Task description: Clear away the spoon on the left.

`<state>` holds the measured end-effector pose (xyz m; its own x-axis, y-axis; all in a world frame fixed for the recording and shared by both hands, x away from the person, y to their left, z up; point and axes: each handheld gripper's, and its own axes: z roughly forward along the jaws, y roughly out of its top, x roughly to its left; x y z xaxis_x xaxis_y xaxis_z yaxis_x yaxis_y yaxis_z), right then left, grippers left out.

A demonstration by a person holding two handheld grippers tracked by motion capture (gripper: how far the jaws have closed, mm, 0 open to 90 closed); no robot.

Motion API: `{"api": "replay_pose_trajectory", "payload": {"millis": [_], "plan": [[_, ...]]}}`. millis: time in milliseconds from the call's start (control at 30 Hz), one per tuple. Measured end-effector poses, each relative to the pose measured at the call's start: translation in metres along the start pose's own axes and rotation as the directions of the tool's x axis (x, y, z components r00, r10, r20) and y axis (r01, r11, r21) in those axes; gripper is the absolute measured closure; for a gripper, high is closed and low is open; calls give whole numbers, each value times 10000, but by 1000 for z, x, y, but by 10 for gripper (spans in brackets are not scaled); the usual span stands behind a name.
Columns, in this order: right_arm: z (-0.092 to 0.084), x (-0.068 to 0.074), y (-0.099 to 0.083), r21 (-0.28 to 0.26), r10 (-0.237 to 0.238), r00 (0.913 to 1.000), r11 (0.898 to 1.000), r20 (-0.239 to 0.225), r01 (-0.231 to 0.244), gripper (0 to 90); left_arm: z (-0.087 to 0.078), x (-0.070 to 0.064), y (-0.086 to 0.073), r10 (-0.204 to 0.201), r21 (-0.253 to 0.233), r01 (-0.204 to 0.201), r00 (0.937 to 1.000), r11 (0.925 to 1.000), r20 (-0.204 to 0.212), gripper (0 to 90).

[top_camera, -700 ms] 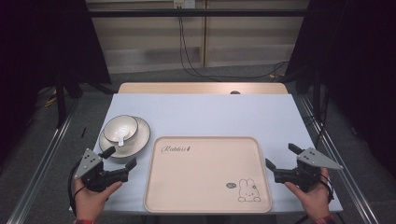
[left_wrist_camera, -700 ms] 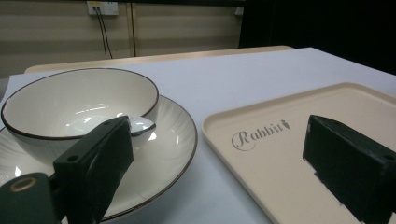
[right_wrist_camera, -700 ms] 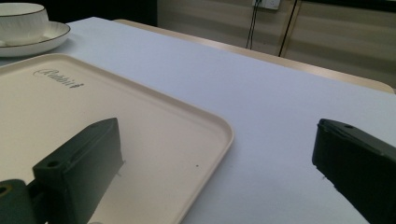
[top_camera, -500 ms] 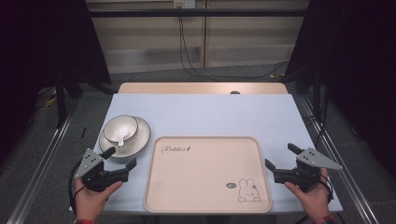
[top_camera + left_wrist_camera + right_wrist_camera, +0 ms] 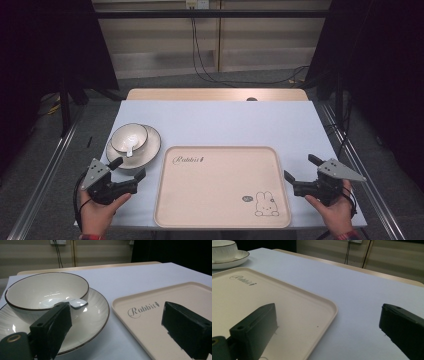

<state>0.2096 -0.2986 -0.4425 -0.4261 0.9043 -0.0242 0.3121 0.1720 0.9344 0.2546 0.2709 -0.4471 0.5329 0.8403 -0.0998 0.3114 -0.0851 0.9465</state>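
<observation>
A white bowl (image 5: 129,137) with a dark rim stands on a white plate (image 5: 149,149) at the table's left, with a white spoon (image 5: 131,146) lying inside it. A beige tray (image 5: 215,192) printed with "Rabbit" and a bunny lies empty in the middle front. My left gripper (image 5: 130,168) rests open at the front left, its jaws straddling the gap between the plate (image 5: 96,312) and the tray (image 5: 150,317), just short of the bowl (image 5: 45,290). My right gripper (image 5: 300,167) stands open, empty, by the tray's right edge (image 5: 329,306).
The pale blue table top (image 5: 225,125) stretches bare behind the tray to a wooden strip (image 5: 215,95) at its far edge. Dark curtains and cables hang beyond. Metal rails (image 5: 45,170) run along the floor on both sides of the table.
</observation>
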Motion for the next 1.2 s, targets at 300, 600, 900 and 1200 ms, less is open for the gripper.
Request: {"api": "replay_pose_trajectory", "payload": {"millis": [300,600,900,1200], "plan": [[1,3,0,-36,-165,9998,9999,-101,165,11,-3,4,-2,-75,91,78,9994,9999,-330,95],[1,4,0,-52,-256,9996,9997,-97,256,11,-4,7,-4,-19,307,38,9982,9995,-592,99],[1,5,1,-96,-258,9995,9996,-156,257,11,-5,16,-6,69,526,-9,9934,9986,-1148,130],[2,6,1,-81,-329,9993,9994,-163,328,11,-1,22,-6,36,551,58,9855,9985,-1694,203]]}}
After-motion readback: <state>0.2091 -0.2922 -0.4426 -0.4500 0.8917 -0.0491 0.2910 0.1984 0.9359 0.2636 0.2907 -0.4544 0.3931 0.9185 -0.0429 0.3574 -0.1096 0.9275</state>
